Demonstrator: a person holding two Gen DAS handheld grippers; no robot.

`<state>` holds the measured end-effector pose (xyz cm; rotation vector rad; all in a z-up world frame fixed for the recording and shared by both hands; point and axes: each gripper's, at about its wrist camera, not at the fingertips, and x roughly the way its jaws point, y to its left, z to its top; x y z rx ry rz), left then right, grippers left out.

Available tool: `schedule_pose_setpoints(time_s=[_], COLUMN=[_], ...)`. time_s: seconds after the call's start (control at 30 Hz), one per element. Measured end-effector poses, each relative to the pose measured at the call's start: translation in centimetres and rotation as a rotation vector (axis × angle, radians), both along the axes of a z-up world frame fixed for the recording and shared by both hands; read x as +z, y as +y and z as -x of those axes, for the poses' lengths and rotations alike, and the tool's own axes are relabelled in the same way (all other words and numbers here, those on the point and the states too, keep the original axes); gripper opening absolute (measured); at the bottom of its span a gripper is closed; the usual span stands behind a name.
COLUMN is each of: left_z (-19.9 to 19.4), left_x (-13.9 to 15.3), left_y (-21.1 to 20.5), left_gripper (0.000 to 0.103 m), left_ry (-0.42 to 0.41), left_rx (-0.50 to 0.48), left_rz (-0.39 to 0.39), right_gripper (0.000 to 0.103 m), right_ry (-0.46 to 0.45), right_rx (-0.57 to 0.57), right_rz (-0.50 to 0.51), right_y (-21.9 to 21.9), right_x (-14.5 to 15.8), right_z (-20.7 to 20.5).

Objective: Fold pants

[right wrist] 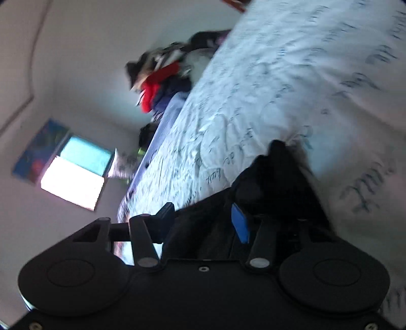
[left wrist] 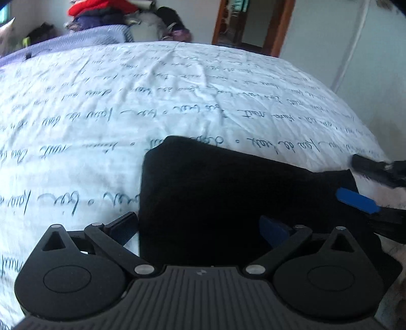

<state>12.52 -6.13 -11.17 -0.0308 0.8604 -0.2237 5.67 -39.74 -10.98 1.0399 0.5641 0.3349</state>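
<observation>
The black pants (left wrist: 228, 198) lie folded into a compact dark block on the white bed sheet with script print (left wrist: 127, 106). My left gripper (left wrist: 200, 226) is open, its fingers spread either side of the near edge of the pants. My right gripper (left wrist: 360, 180) shows at the right of the left wrist view, open, its blue pad (left wrist: 355, 200) over the right end of the pants. In the right wrist view, rolled sideways and blurred, my right gripper (right wrist: 203, 220) is open with black pants fabric (right wrist: 279, 182) between and beyond its fingers.
A pile of clothes with a red item (left wrist: 101, 10) sits at the bed's far side, past a purple blanket (left wrist: 76, 40). A wooden door frame (left wrist: 279, 25) stands beyond the bed. A bright window (right wrist: 76, 177) is on the wall.
</observation>
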Motion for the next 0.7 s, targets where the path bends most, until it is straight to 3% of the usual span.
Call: schedule_pose_setpoints(time_s=[0.03, 0.07, 0.1, 0.17, 0.27, 0.3, 0.33, 0.4, 0.43, 0.47, 0.5, 0.57, 0.63, 0.7], left_z=[0.3, 0.7, 0.9, 1.4, 1.5, 1.4, 1.4, 1.5, 1.6, 1.6, 1.6, 1.5, 1.6, 1.8], left_x=[0.2, 0.4, 0.5, 0.5, -0.2, -0.5, -0.8, -0.8, -0.8, -0.7, -0.8, -0.7, -0.8, -1.1], left_y=[0.1, 0.1, 0.0, -0.3, -0.3, -0.2, 0.0, 0.0, -0.1, -0.2, -0.2, -0.2, -0.1, 0.0], left_gripper=[0.103, 0.103, 0.103, 0.103, 0.103, 0.103, 0.103, 0.103, 0.103, 0.103, 0.103, 0.102, 0.102, 0.102], left_ry=[-0.006, -0.01, -0.015, -0.027, -0.038, -0.044, -0.049, -0.062, -0.068, -0.071, -0.071, -0.068, -0.078, -0.101], left_rx=[0.008, 0.014, 0.018, 0.017, 0.029, 0.033, 0.036, 0.033, 0.033, 0.034, 0.034, 0.037, 0.039, 0.039], left_rz=[-0.011, -0.019, -0.023, -0.034, -0.032, -0.028, -0.019, -0.019, -0.026, -0.029, -0.03, -0.028, -0.027, -0.021], right_gripper=[0.068, 0.09, 0.096, 0.096, 0.096, 0.091, 0.085, 0.063, 0.063, 0.067, 0.081, 0.095, 0.096, 0.098], right_ry=[-0.009, -0.045, -0.094, -0.15, -0.092, -0.048, -0.084, -0.073, -0.049, -0.027, -0.018, -0.092, -0.141, -0.089], right_rx=[-0.018, -0.022, -0.017, 0.015, 0.047, 0.049, 0.05, 0.023, 0.018, 0.002, -0.018, -0.009, 0.024, 0.049], right_rz=[0.032, 0.077, 0.11, 0.135, 0.156, 0.188, 0.18, 0.152, 0.128, 0.119, 0.131, 0.189, 0.234, 0.25], right_y=[0.4, 0.9, 1.5, 2.8, 3.7, 3.6, 2.9, 1.7, 1.2, 1.1, 1.4, 2.3, 3.8, 4.0], right_x=[1.2, 2.5, 3.7, 4.9, 3.5, 2.2, 1.0, 0.4, 0.6, 1.1, 2.1, 4.2, 5.2, 3.4], right_z=[0.6, 1.2, 1.6, 1.8, 0.4, -0.4, -0.6, -0.5, -0.5, -0.1, 0.2, 1.5, 3.2, 2.8])
